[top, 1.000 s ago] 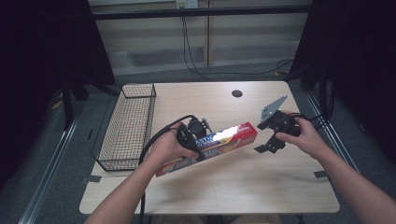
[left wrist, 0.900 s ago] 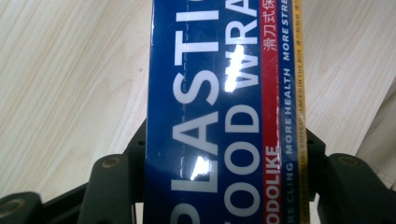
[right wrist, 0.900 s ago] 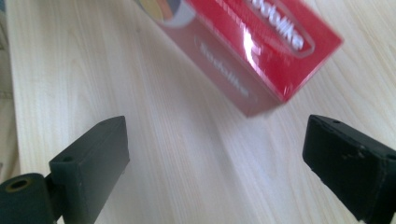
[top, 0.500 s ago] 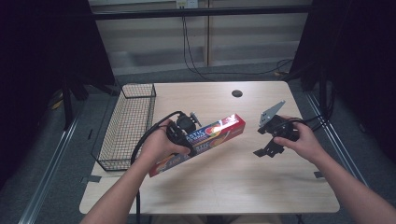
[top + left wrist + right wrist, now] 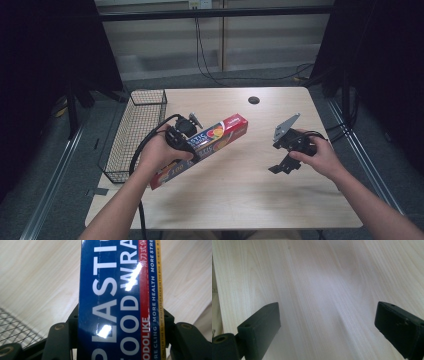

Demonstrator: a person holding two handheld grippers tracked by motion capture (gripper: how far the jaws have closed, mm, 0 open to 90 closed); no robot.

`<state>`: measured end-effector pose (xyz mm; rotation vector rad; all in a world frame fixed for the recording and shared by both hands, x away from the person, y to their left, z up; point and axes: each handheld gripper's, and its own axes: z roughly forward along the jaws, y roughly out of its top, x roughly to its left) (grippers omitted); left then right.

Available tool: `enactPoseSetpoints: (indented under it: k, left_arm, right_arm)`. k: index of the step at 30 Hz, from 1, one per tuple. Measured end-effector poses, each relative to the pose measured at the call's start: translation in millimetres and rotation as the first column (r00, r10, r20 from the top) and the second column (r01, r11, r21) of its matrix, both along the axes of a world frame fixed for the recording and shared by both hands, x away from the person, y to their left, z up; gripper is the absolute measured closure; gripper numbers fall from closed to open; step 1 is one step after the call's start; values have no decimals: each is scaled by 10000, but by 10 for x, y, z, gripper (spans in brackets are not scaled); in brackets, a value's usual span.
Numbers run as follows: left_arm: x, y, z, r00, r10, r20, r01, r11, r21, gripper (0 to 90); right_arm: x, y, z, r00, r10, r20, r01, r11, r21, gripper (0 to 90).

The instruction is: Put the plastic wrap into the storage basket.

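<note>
Plastic wrap box (image 5: 204,149) in left claw (image 5: 181,138)

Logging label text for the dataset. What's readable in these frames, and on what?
All on the plastic wrap box clamped in the left gripper:
"PLASTIC" (top cut off), white on blue
"FOOD WRAP" (first and last letters cut)
"OODLIKE" (start cut), red stripe
"MORE CLING MORE HEALTH MORE STRE" (cut)
Chinese characters on red: partly readable
Yellow edge line: too small
High view: box print blurred
Right gripper: none
</note>
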<state>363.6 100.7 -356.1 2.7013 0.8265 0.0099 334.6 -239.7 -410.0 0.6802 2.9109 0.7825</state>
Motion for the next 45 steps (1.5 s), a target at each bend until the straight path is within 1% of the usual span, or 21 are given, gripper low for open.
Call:
enactPoseSetpoints:
  k: [4,10,12,13,14,16,17,20,21,23,25,27,28,29,31,32,36,37,40,43,45]
  left_arm:
    - [14,69,43,9997,244,33,-243,9997,-65,425]
    - [27,160,98,9984,567,72,-568,9984,87,425]
    - [26,189,107,9968,802,34,-802,9968,-72,425]
    - [30,206,121,9971,749,98,-749,9972,-11,425]
    - [25,215,129,9959,905,88,-905,9959,-97,425]
    - [33,247,157,9954,958,101,-958,9954,-15,425]
    - [29,258,164,9936,1129,103,-1128,9936,-113,425]
    - [36,309,193,9915,1301,98,-1300,9915,-113,425]
    - [41,330,210,9906,1370,-11,-1370,9906,-33,425]
    - [35,361,215,9881,1536,90,-1535,9881,-99,424]
    - [37,402,235,9862,1652,64,-1652,9862,-35,425]
    - [34,441,254,9842,1763,167,-1764,9843,-1,425]
    - [33,461,263,9819,1890,101,-1890,9820,-46,425]
    - [36,482,280,9812,1925,162,-1925,9813,22,425]
    - [37,523,295,9782,2066,188,-2065,9784,-92,424]
    - [34,537,298,9745,2238,162,-2236,9746,-160,424]
    - [50,608,308,9719,2340,247,-2338,9722,-118,424]
    - [52,627,310,9701,2422,136,-2420,9702,-141,424]
    - [52,678,322,9685,2489,111,-2488,9685,-122,424]
    - [43,714,336,9627,2702,116,-2701,9628,-126,424]
    - [41,746,341,9611,2757,183,-2755,9612,-169,424]
  right_arm:
    - [-7,0,-27,10000,-14,-58,15,10000,89,61]
    - [-20,-5,-49,10000,-8,-35,8,10000,49,62]
    - [-19,-12,-59,10000,54,-21,-54,10000,22,62]
    - [-29,-13,-63,9999,-73,-80,73,10000,6,62]
    - [-23,-19,-68,10000,19,-42,-19,10000,25,62]
    - [-28,-22,-81,10000,7,-58,-7,10000,24,62]
    - [-34,-21,-84,9999,-63,-118,62,10000,-13,62]
    - [-41,-20,-96,10000,-10,-76,10,10000,-60,63]
    - [-44,-18,-101,10000,10,-62,-11,10000,-63,64]
    - [-46,-16,-105,10000,65,-5,-65,10000,-66,64]
    - [-52,-16,-109,10000,84,-6,-84,9999,-91,63]
    - [-56,-18,-113,10000,76,2,-76,9999,-124,63]
    - [-59,-19,-115,10000,44,-36,-45,9999,-116,64]
    - [-60,-20,-118,9999,56,-87,-57,9999,-111,65]
    - [-58,-19,-122,10000,64,-42,-64,9999,-83,65]
    - [-55,-17,-124,9999,102,-21,-102,9999,-63,65]
    - [-58,-5,-126,10000,55,-6,-55,10000,-16,65]
    - [-57,-4,-127,10000,73,25,-73,10000,-5,65]
    - [-58,-6,-124,10000,90,38,-90,10000,-5,65]
    - [-57,-13,-115,10000,97,-7,-97,10000,13,65]
    - [-61,-18,-109,10000,18,-50,-17,10000,45,65]
